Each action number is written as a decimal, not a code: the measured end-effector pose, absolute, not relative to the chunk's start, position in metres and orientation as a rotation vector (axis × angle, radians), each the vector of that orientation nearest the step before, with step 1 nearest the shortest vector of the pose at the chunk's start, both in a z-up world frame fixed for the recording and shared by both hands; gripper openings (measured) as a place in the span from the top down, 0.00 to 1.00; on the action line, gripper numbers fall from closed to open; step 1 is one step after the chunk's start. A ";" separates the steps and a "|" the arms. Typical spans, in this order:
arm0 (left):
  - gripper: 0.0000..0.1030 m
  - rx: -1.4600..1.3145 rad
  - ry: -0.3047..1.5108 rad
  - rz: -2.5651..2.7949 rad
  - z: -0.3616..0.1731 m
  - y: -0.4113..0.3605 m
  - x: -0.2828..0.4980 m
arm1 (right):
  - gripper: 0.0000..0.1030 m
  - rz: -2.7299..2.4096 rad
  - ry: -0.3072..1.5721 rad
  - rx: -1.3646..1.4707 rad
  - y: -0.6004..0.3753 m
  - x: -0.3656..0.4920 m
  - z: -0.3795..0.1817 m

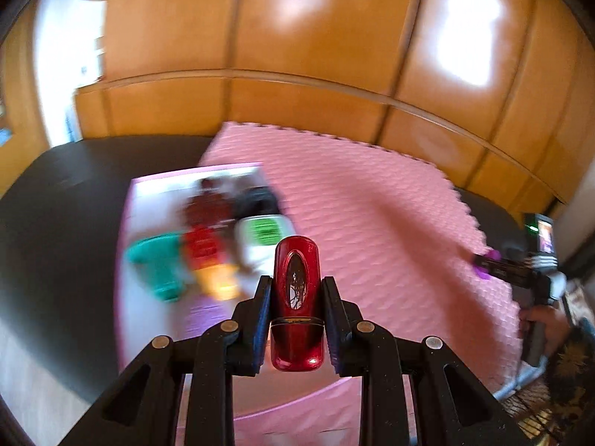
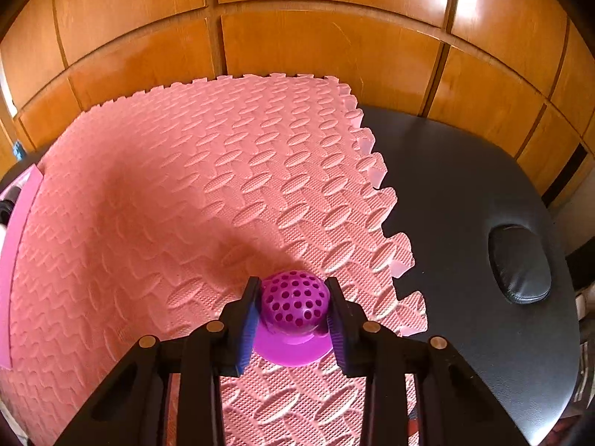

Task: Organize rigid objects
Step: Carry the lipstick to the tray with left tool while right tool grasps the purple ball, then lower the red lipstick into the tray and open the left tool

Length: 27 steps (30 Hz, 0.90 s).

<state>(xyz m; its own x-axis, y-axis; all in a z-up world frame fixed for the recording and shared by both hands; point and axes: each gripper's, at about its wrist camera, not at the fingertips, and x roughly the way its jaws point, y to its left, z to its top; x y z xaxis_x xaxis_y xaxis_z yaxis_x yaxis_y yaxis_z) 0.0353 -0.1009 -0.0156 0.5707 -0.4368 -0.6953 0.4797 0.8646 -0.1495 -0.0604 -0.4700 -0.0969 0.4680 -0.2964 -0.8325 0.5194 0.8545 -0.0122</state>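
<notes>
My left gripper (image 1: 296, 281) is shut on a glossy red capsule-shaped object (image 1: 295, 260) with an oval window, held in the air over the pink foam mat (image 1: 372, 204). Just beyond it lies a pink-rimmed tray (image 1: 193, 174), blurred, with several items inside: green, red, orange, white-and-green and black. In the right wrist view my right gripper (image 2: 293, 286) has its pads pressed on the sides of a purple perforated dome strainer (image 2: 293, 304), whose flange rests on the mat (image 2: 186, 186) near its jagged right edge. The left wrist view shows that gripper (image 1: 483, 262) far right.
The mat lies on a black padded table (image 2: 465, 204) with an oval black cushion (image 2: 518, 264) at the right. Wooden cabinet panels (image 2: 316, 48) stand right behind the table. A hand (image 1: 543, 323) holds the right gripper's handle. The tray's edge (image 2: 22, 204) shows at the left.
</notes>
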 end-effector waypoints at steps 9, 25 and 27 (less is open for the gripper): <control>0.75 0.000 0.850 -0.344 -0.033 -0.028 0.056 | 0.68 -0.503 0.963 0.244 -0.471 -0.060 -0.095; 0.75 0.029 0.945 -0.307 -0.072 -0.029 0.070 | 0.68 -0.498 0.966 0.234 -0.470 -0.059 -0.095; 0.74 0.031 0.952 -0.306 -0.077 -0.031 0.073 | 0.68 -0.498 0.966 0.232 -0.470 -0.059 -0.095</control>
<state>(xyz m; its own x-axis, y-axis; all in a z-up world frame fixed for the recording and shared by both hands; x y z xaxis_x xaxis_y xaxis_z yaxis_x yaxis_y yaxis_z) 0.0729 -0.0309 -0.0765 0.5402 -0.2441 -0.8054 0.2712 0.9565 -0.1080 -0.0592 -0.4696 -0.0952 0.4680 -0.3006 -0.8310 0.5023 0.8642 -0.0297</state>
